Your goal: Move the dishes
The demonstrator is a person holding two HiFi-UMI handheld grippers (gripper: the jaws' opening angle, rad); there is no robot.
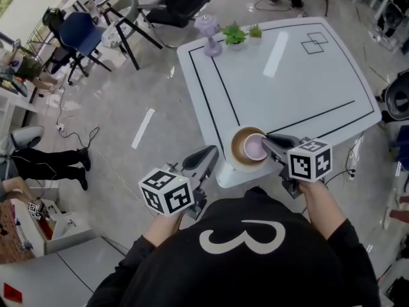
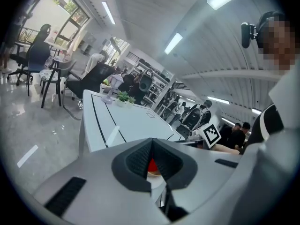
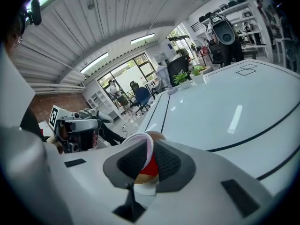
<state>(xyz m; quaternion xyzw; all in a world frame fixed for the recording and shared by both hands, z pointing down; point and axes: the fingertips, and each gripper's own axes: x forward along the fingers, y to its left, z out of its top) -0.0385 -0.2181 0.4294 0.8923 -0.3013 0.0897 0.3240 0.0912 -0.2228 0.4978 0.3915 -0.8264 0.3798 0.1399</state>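
Pinching pink cup [image 1: 254, 148] rim: right gripper [image 1: 270, 143] clamped on it, brown saucer [image 1: 237, 154] beneath. Best lift straight, hold level, thin grip may slip. Left gripper [image 1: 211, 153] closed, empty

1. This is an open-plan lab or office workspace, with a polished grey floor [image 1: 128, 107] and strip lights [image 2: 174, 42] on a ribbed ceiling.
2. A white surface [image 1: 307, 75] is marked with black lines, like a test bench.
3. Around it are rolling office chairs [image 1: 82, 34], loose cables [image 1: 75, 135], shelves [image 3: 239, 8] of gear and large windows [image 3: 125, 75].
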